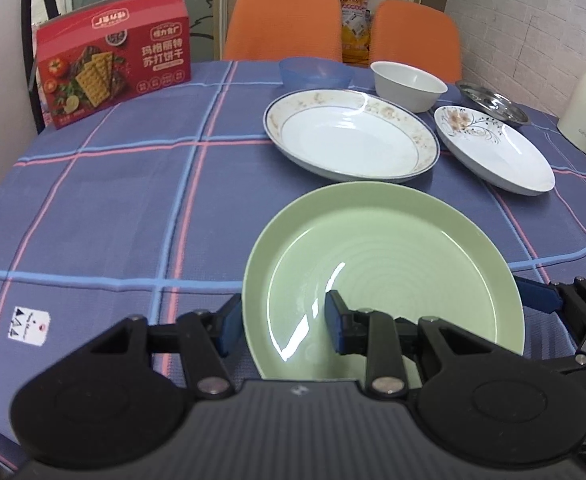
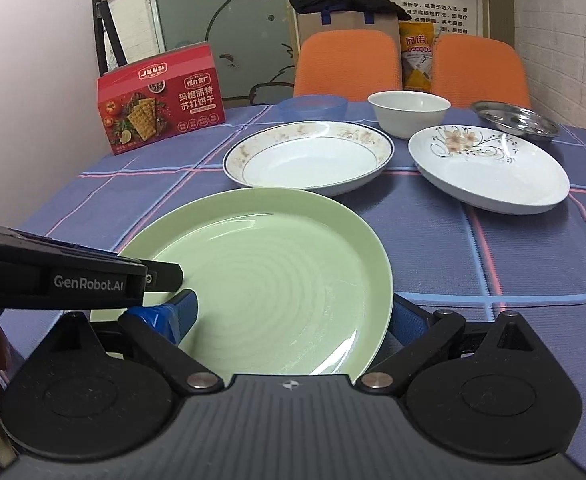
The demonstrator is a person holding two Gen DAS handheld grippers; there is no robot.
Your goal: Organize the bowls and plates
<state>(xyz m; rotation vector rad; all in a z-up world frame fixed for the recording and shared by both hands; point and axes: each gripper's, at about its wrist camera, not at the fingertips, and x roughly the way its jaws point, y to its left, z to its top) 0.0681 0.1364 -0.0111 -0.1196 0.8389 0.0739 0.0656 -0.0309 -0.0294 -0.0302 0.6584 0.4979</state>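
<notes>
A green plate (image 1: 385, 276) sits near the table's front edge; it also fills the middle of the right wrist view (image 2: 269, 284). My left gripper (image 1: 281, 328) straddles its left rim, one finger outside and one on the plate's inside, jaws apart. My right gripper (image 2: 293, 320) straddles the plate's right side, one finger over the plate and one outside the right rim. Behind stand a gold-rimmed white plate (image 1: 351, 134), a flower-pattern plate (image 1: 493, 148), a white bowl (image 1: 409, 84), a blue bowl (image 1: 317, 72) and a steel dish (image 1: 493, 102).
The table has a blue plaid cloth (image 1: 113, 208). A red cracker box (image 1: 113, 60) stands at the back left. A white kettle (image 1: 585, 108) stands at the right edge. Two orange chairs (image 1: 285, 20) stand behind the table.
</notes>
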